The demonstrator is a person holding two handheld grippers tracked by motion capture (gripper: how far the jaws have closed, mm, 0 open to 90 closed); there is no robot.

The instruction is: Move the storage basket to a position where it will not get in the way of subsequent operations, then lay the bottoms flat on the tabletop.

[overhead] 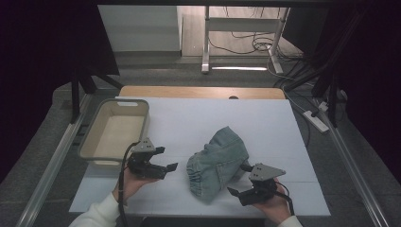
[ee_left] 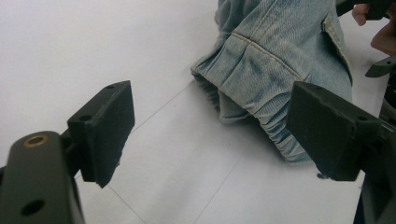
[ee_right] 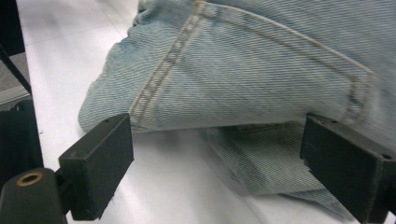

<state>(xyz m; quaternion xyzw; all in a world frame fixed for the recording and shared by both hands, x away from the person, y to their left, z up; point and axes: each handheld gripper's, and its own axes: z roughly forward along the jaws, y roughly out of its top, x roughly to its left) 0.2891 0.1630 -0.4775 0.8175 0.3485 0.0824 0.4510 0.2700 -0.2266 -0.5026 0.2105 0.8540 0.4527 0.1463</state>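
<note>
Crumpled jeans (overhead: 218,161) mid-table on white sheet (overhead: 198,118), elastic waistband toward left gripper (overhead: 166,159), jaws wide apart and empty just beside it; right gripper (overhead: 240,178) at denim's near right edge, jaws spread, nothing clamped; beige bin (overhead: 115,135) far left.

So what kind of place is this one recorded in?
Probably a lab recording station, not a home: a white-covered table inside metal framing, loose cables on the floor, and a power strip at the side.

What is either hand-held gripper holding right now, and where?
Nothing. Both the left hand-held gripper and the right hand-held gripper are open beside the jeans.
</note>
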